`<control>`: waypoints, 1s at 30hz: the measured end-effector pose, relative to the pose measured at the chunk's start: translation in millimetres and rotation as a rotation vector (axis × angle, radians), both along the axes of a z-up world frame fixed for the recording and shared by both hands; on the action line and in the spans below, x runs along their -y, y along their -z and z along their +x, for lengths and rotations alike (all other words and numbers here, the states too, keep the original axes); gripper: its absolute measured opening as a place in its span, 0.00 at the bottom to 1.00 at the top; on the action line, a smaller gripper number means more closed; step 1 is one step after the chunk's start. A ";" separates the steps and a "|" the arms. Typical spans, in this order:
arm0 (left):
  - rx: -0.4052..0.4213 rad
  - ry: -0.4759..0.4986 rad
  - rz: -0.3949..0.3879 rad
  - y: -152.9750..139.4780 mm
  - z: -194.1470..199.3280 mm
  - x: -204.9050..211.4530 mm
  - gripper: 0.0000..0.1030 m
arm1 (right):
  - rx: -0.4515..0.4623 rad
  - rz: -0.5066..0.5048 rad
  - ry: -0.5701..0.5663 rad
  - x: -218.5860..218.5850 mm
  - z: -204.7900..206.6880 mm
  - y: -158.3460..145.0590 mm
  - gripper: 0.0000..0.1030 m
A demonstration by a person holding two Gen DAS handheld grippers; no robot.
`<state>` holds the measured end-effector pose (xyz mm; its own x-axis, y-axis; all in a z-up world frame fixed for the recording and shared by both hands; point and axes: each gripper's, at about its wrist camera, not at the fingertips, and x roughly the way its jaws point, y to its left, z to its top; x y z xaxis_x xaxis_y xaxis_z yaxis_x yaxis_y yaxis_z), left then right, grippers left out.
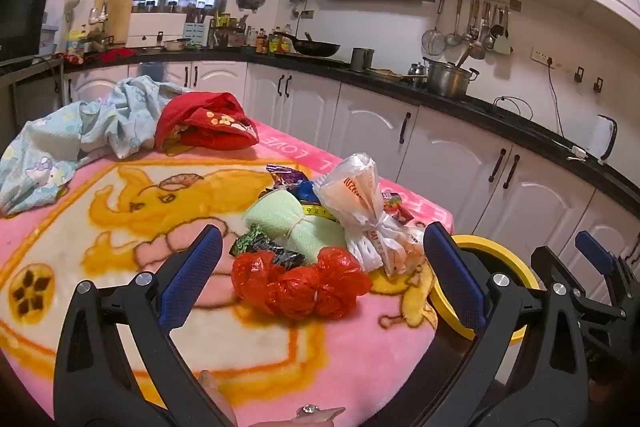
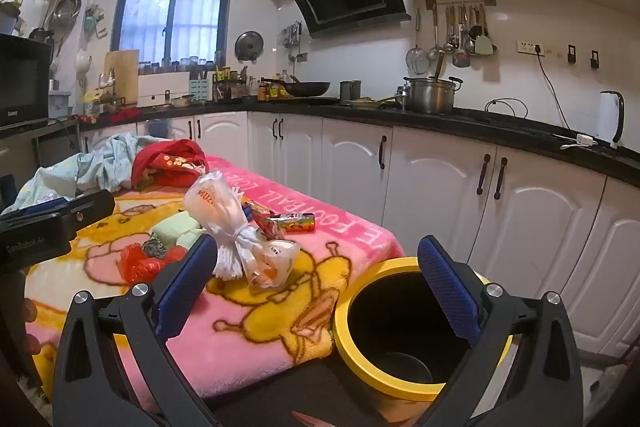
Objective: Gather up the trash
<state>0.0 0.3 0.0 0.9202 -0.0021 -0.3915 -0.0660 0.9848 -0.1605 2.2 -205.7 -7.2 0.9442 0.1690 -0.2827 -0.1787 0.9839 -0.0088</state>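
A heap of trash lies on the pink cartoon blanket [image 1: 120, 227]: a crumpled red plastic bag [image 1: 300, 287], a knotted white plastic bag [image 1: 364, 215], a green foam roll [image 1: 288, 223] and several snack wrappers [image 1: 264, 247]. My left gripper [image 1: 324, 283] is open, just short of the red bag, nothing between its fingers. A yellow-rimmed black bin [image 2: 400, 331] stands off the blanket's right corner. My right gripper [image 2: 316, 287] is open and empty, hovering over the blanket edge and the bin. The white bag [image 2: 236, 227] and red bag [image 2: 140, 263] also appear in the right wrist view.
A light blue cloth [image 1: 80, 139] and a red cloth [image 1: 208, 123] lie at the blanket's far side. White cabinets [image 2: 440, 187] under a black counter [image 2: 480, 127] with pots run behind and to the right. The left gripper's body [image 2: 44, 223] shows at left.
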 end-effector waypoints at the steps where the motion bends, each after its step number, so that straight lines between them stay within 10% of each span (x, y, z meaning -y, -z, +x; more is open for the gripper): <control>1: 0.000 0.001 0.000 0.0 0.0 0.0 0.90 | 0.005 0.001 -0.001 0.0 -0.5 -0.1 0.94; 30: 0.009 0.000 -0.007 -0.2 -0.1 0.0 0.90 | 0.007 -0.007 0.002 0.2 -0.5 0.5 0.94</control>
<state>-0.1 0.3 0.1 0.9236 -0.0053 -0.3833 -0.0641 0.9837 -0.1681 1.7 -205.9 -7.7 0.9464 0.1649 -0.2777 -0.1765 0.9842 -0.0170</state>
